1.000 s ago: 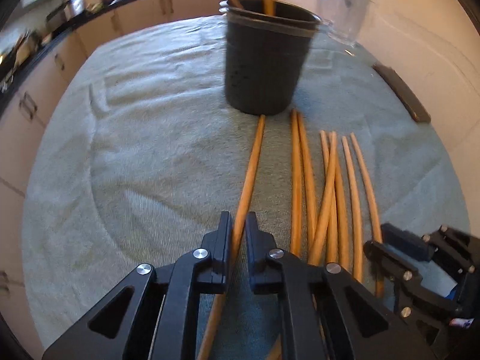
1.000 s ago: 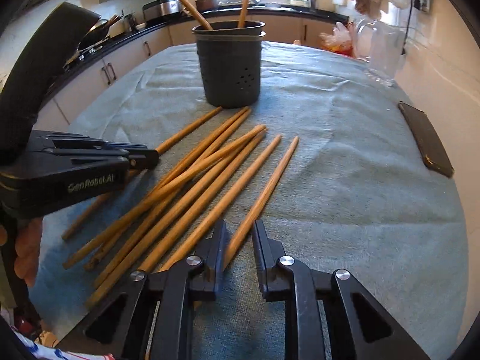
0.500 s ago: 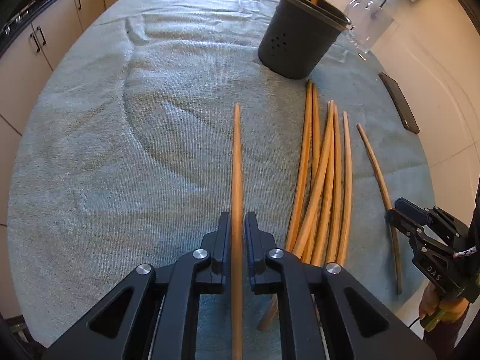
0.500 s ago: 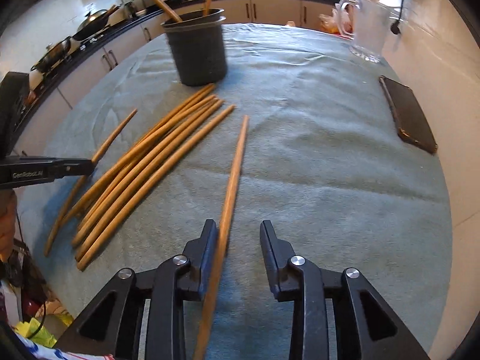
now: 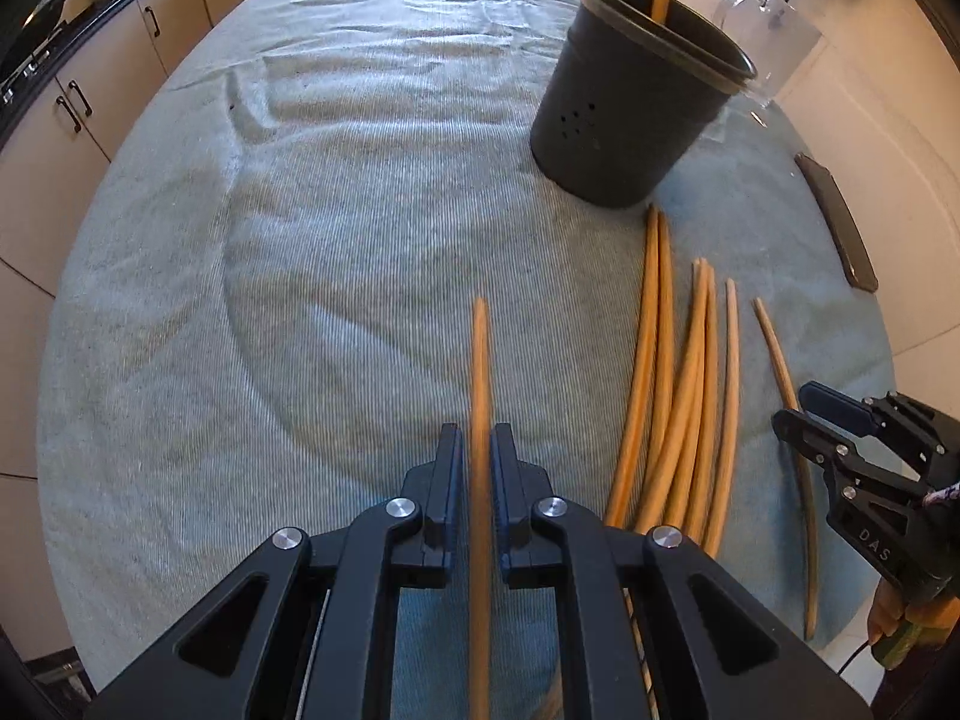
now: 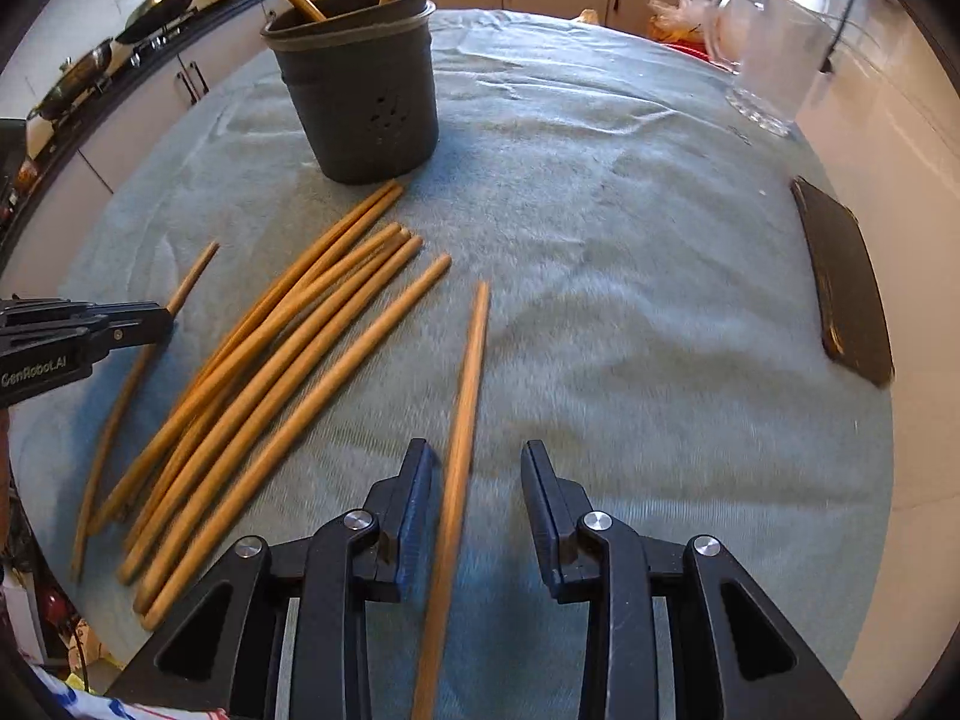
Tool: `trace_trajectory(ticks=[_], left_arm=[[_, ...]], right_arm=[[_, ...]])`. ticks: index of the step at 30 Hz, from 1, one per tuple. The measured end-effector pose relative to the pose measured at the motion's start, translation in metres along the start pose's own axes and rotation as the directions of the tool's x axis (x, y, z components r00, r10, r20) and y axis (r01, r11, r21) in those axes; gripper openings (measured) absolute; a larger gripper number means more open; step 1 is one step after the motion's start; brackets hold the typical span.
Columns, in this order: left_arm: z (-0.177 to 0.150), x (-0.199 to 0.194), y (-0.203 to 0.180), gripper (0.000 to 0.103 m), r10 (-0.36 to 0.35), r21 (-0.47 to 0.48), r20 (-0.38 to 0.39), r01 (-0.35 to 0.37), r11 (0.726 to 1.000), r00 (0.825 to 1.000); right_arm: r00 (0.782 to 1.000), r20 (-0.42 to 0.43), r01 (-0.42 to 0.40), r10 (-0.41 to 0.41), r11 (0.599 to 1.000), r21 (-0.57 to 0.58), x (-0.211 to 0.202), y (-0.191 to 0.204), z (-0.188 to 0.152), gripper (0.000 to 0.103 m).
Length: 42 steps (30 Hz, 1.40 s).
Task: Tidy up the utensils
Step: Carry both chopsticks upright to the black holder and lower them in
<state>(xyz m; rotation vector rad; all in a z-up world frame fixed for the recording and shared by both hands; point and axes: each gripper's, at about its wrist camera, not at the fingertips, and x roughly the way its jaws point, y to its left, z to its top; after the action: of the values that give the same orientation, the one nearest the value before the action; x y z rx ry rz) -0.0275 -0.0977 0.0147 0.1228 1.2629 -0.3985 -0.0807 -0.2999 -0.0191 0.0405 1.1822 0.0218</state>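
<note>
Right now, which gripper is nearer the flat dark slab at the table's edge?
Right. The right gripper, jaws just opened around a chopstick, has the slab ahead to its right; the left gripper sits beyond the chopstick pile, farther away.

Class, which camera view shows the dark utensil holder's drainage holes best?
The right wrist view: the utensil holder stands upright and near, holes facing the camera. In the left wrist view the holder looks tilted, its holes smaller.

Wooden chopsticks [image 6: 288,384] beside dark holder [image 6: 360,90]
</note>
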Motion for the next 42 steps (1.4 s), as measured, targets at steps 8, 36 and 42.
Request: trace_trajectory(ticks=[8,36,42], left_arm=[[0.006,0.002,0.004,0.009,-0.002,0.017,0.047,0.001,1.0,0.999],[-0.09,-0.158,0.007,0.006,-0.119,0.065,0.518,0.1,0.993,0.847],[-0.111,-0.188,0.006,0.006,-0.14,0.08,0.59,0.115,0.99,0.795]], right_arm=[[0.996,-0.087,-0.002,-0.004,0.998,-0.065,0.012,0.009,0.035,0.022],[0.86,0.501,-0.112,0.093,0.994,0.008,-0.151,0.028,-0.044,0.007],[0.83,0.546,-0.135,0.115,0.991,-0.004,-0.165,0.034,-0.052,0.007]])
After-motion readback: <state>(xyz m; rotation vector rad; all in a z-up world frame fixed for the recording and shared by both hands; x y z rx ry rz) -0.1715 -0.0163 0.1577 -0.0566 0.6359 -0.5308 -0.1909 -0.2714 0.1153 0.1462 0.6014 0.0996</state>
